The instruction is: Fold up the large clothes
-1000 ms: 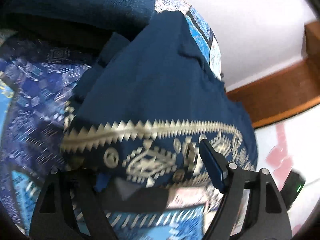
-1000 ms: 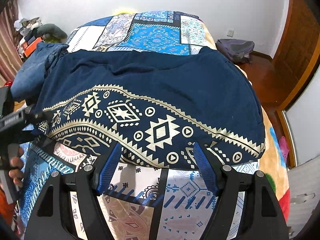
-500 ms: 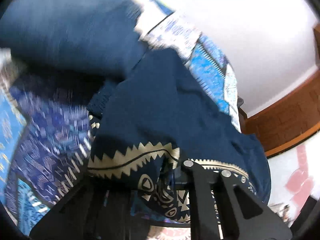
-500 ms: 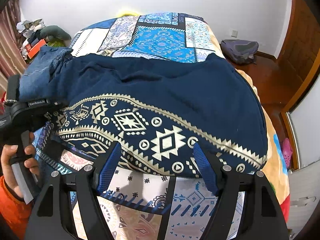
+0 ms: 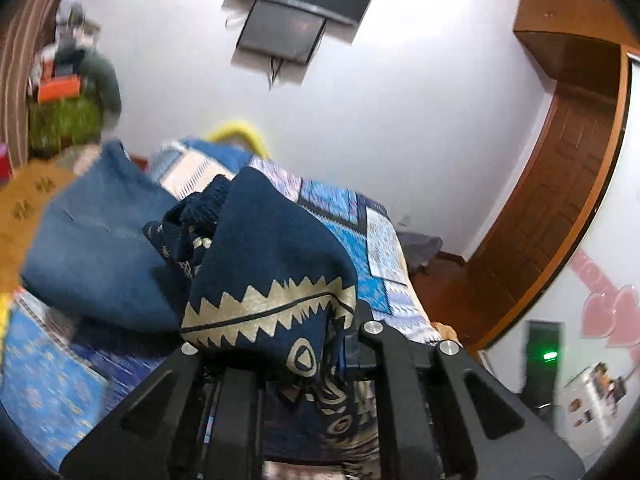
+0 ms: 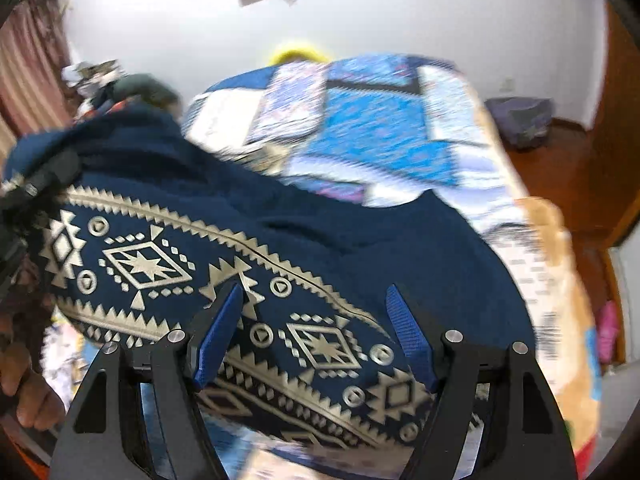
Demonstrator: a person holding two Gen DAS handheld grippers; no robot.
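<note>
Left gripper [image 5: 304, 356], jaws just closed, clamps the patterned navy garment [image 5: 276, 264] raised over the quilted bed [image 6: 384, 140]; right gripper [image 6: 316, 340] gapes, unclenched, above it.

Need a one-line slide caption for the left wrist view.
Left gripper shut on patterned navy garment, held above the quilted bed.

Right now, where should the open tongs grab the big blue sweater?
Probably the patterned hem of the sweater, just below the right tongs. That edge lies nearest, over the bed, so come from the near side. The left tongs already pinch the other corner.
</note>
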